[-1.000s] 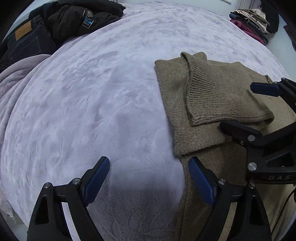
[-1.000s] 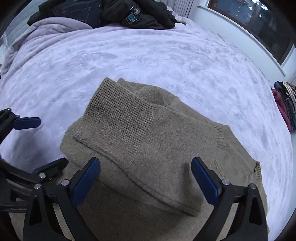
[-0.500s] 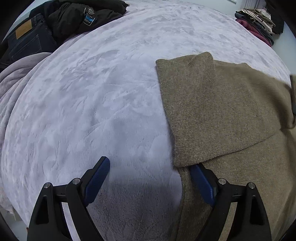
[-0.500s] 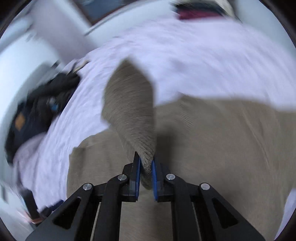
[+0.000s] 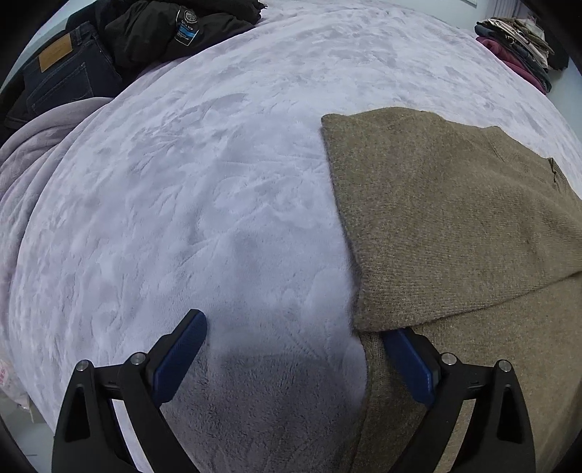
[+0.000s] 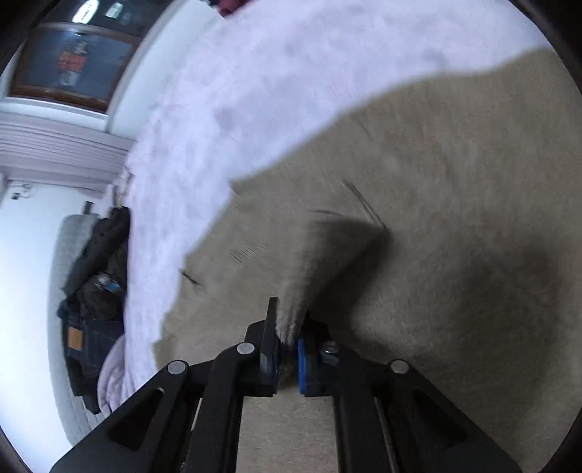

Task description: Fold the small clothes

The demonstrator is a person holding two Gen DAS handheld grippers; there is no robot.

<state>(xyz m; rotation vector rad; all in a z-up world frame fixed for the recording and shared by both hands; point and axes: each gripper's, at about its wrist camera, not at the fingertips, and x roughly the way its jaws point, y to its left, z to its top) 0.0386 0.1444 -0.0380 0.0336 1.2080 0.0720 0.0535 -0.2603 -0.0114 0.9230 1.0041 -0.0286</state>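
A brown knit sweater (image 5: 454,225) lies on the lilac bed cover (image 5: 218,182), its sleeve folded across the body. My left gripper (image 5: 294,349) is open, low over the cover at the sweater's left edge; its right fingertip (image 5: 407,360) sits under the folded sleeve's corner. In the right wrist view my right gripper (image 6: 287,349) is shut on the sleeve cuff (image 6: 294,302) and holds it over the sweater body (image 6: 436,182). That view is tilted and blurred.
Dark jeans (image 5: 62,80) and a black jacket (image 5: 174,32) lie at the far left of the bed. A stack of folded clothes (image 5: 516,43) sits at the far right. A window (image 6: 72,62) and a wall lie beyond the bed.
My right gripper shut on the ribbed sleeve cuff and pulled it across the sweater, out of the left wrist view. The left gripper stayed open and barely moved.
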